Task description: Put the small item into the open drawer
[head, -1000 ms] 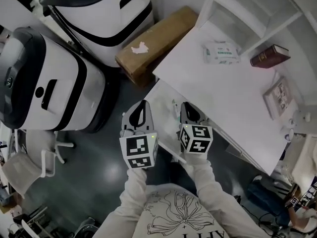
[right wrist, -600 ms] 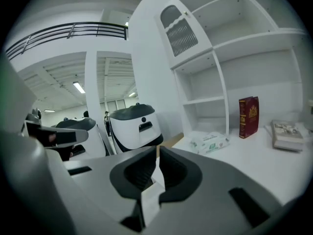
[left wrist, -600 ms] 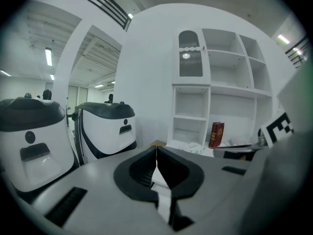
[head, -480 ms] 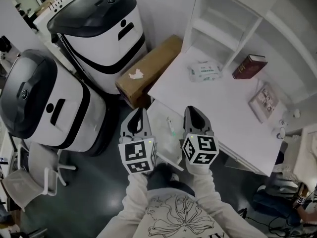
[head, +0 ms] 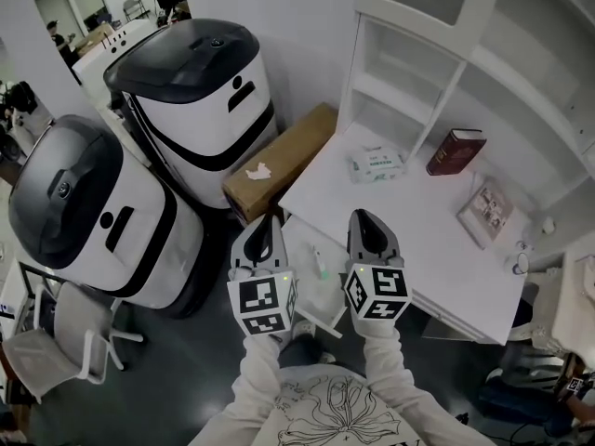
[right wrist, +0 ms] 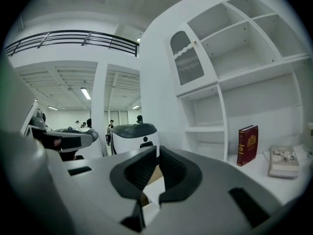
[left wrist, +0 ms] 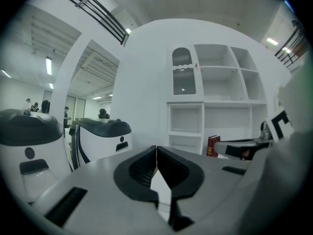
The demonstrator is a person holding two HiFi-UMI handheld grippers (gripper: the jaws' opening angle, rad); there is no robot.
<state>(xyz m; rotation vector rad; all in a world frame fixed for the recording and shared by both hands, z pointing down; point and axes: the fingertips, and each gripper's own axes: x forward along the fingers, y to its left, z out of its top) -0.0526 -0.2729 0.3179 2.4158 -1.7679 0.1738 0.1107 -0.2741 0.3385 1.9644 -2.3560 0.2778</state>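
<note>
The open drawer (head: 299, 242) juts out from under the white desk (head: 409, 240) in the head view. A slim white pen-like item (head: 319, 266) lies inside it. My left gripper (head: 263, 225) hangs over the drawer's left side and my right gripper (head: 368, 219) over its right side, near the desk edge. Both are held level, side by side. In the left gripper view the left gripper (left wrist: 156, 149) has its jaws pressed together with nothing between them. The right gripper (right wrist: 157, 151) is likewise shut and empty in its own view.
On the desk lie a tissue pack (head: 376, 165), a dark red book (head: 456, 150) and a booklet (head: 485, 207), with white shelves (head: 390, 72) behind. A cardboard box (head: 284, 161) and two large white-and-black machines (head: 200, 100) (head: 93, 212) stand left of the drawer. A chair (head: 56, 342) is at the lower left.
The head view has lifted, so the desk and shelves have slid down into the picture. Both grippers stay side by side over the drawer, and the pen-like item still lies in it.
</note>
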